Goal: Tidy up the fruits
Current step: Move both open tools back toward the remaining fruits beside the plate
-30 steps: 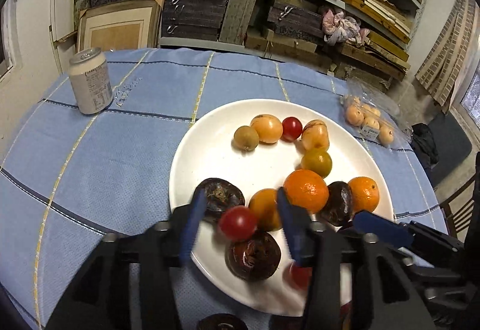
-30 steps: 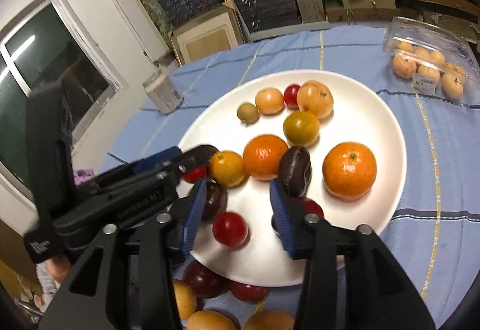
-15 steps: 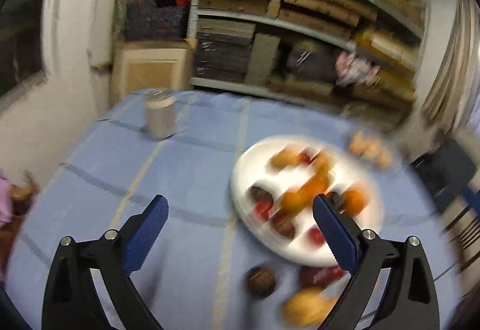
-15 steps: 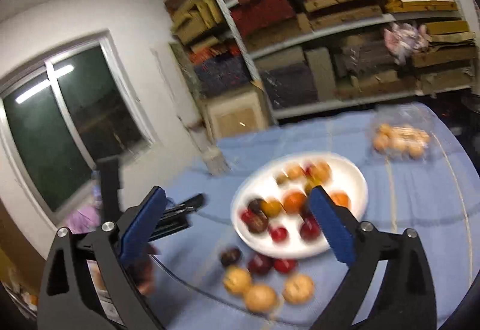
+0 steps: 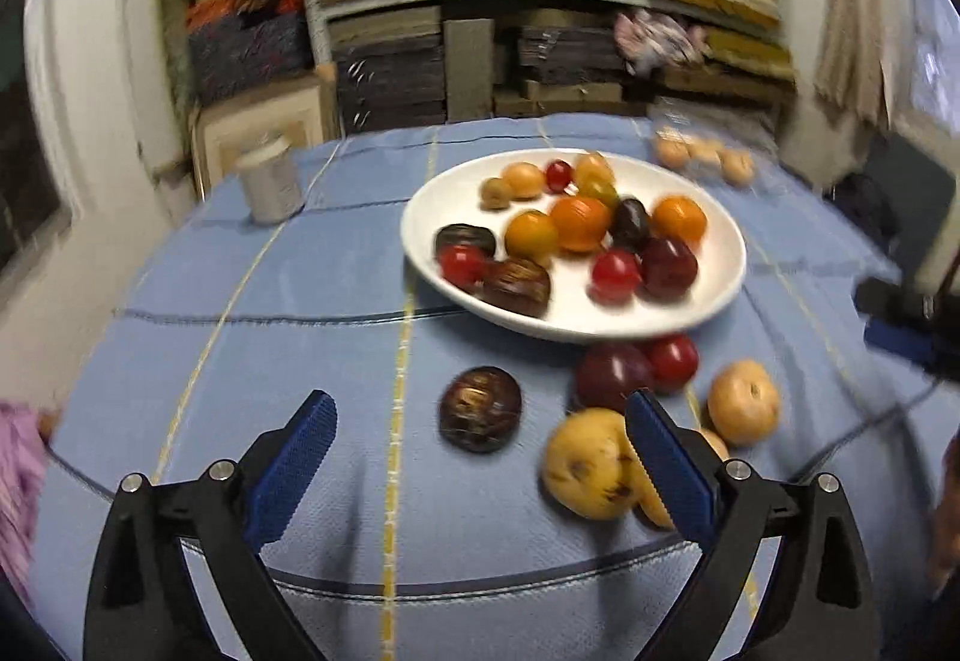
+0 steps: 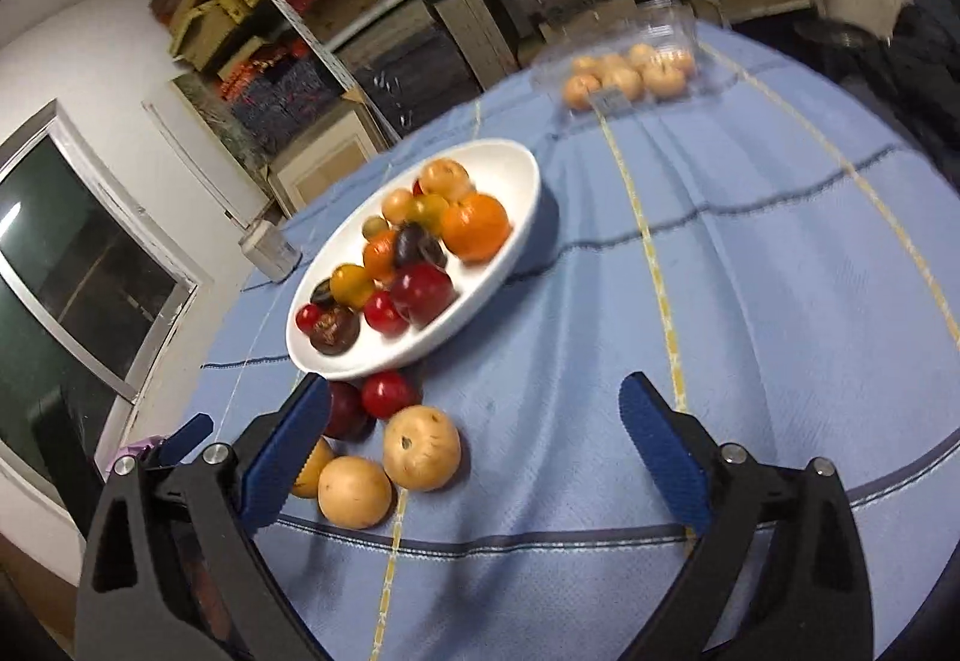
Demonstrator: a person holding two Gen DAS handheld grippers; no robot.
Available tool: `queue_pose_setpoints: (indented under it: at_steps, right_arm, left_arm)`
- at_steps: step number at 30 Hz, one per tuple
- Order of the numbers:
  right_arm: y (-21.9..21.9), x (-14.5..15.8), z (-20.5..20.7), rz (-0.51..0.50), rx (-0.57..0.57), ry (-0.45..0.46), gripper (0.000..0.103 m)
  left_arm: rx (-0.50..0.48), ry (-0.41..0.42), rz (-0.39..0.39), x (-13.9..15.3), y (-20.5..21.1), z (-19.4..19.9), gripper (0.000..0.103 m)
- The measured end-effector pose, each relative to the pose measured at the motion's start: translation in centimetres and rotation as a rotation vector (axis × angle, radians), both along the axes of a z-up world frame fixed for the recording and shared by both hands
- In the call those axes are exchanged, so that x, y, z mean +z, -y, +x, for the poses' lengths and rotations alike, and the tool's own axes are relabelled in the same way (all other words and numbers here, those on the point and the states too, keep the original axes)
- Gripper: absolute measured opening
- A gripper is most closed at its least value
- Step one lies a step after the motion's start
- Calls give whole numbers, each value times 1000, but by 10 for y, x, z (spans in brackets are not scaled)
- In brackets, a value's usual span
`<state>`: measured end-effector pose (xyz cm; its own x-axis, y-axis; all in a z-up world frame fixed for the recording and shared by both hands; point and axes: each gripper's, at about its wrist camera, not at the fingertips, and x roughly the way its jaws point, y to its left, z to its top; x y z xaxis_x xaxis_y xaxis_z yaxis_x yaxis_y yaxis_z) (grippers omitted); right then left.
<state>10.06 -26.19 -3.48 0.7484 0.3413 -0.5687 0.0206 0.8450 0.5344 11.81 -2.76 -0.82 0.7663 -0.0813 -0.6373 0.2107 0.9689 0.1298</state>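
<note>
Blue-clothed table (image 5: 300, 349) with white plate (image 5: 714, 295), can (image 5: 268, 184), loose fruit (image 5: 479, 409)

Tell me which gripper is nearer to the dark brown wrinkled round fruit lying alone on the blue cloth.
Left. The left gripper is open with the dark brown wrinkled fruit just ahead between its fingers; the right gripper is open over bare cloth, farther right.

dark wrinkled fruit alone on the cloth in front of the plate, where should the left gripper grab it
Across its round middle, coming from above and the near side. The dark wrinkled fruit sits alone on the cloth, clear on both flanks, and the left gripper already stands open just short of it.
</note>
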Motion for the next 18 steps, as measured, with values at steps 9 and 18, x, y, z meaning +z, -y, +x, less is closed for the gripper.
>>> queue_pose_setpoints:
  at_steps: [9, 18]
  right_arm:
    - [2, -2, 1, 7, -7, -11, 95]
    - [4, 2, -4, 36, 0, -1, 95]
  left_arm:
    - [57, 50, 39, -6, -13, -4, 100]
    - [211, -74, -167, -7, -92, -17, 99]
